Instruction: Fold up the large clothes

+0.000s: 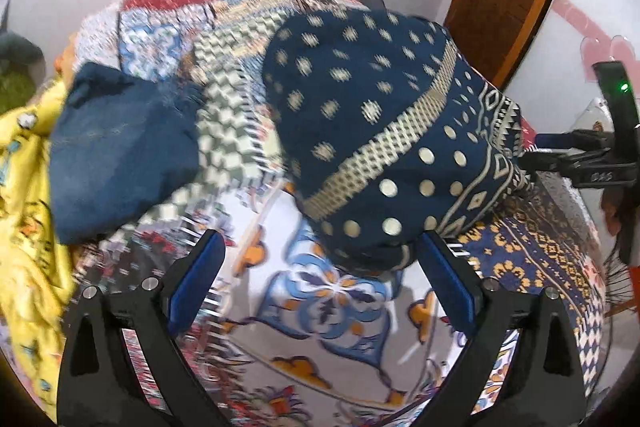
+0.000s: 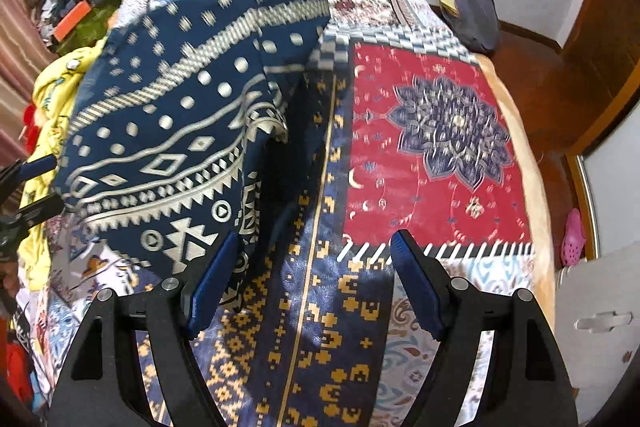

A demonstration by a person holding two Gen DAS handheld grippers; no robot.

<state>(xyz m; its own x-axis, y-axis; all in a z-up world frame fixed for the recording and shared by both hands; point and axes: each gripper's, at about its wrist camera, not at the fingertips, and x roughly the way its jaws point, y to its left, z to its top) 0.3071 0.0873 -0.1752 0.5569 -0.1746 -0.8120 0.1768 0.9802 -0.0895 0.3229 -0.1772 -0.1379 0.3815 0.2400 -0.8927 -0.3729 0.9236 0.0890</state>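
**Soft printed garment bunched on the bed, both grippers empty**

The navy printed garment lies heaped on the patchwork bedspread. It looks light, limp and prone to sagging, so a hem corner or the patterned border seems the best hold. The left gripper and right gripper both stand wide open, gripping nothing. A plain blue cloth and a yellow garment crowd the left side and could get caught up.

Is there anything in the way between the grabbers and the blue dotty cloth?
Nothing visible. The blue patterned cloth lies bunched on the patchwork bedspread, right ahead of the open left hand-held gripper. The open right hand-held gripper has it beside its left finger.
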